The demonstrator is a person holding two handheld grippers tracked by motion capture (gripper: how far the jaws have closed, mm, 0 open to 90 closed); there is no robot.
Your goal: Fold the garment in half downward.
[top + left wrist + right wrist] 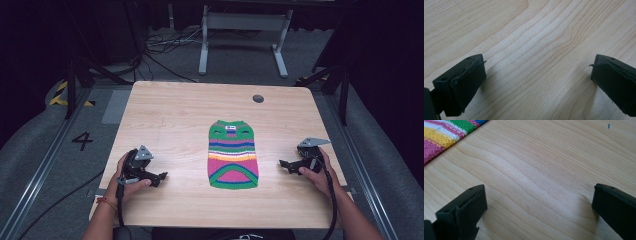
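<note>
While both grippers rest on a pale wooden table [165,115], one striped knitted garment [233,154] lies flat between them, slightly right of the table's middle, its green collar end pointing away from the person. The left gripper [161,177], held in the left hand [131,175], sits well apart from the cloth with its jaws spread wide over bare wood, nothing between them. The right gripper [283,164], in the right hand [315,172], points toward the garment's near right side, its jaws likewise released and empty; its own camera catches a corner of the knit [441,137] beyond the tips. From here, the likely trouble is a pinch that takes only the top layer, or drags the loose knit across the smooth wood and bunches it, should one gripper pull before the other has hold. Counted: one garment, two grippers, two hands, one table, one round cable hole [258,98] near the far edge.
</note>
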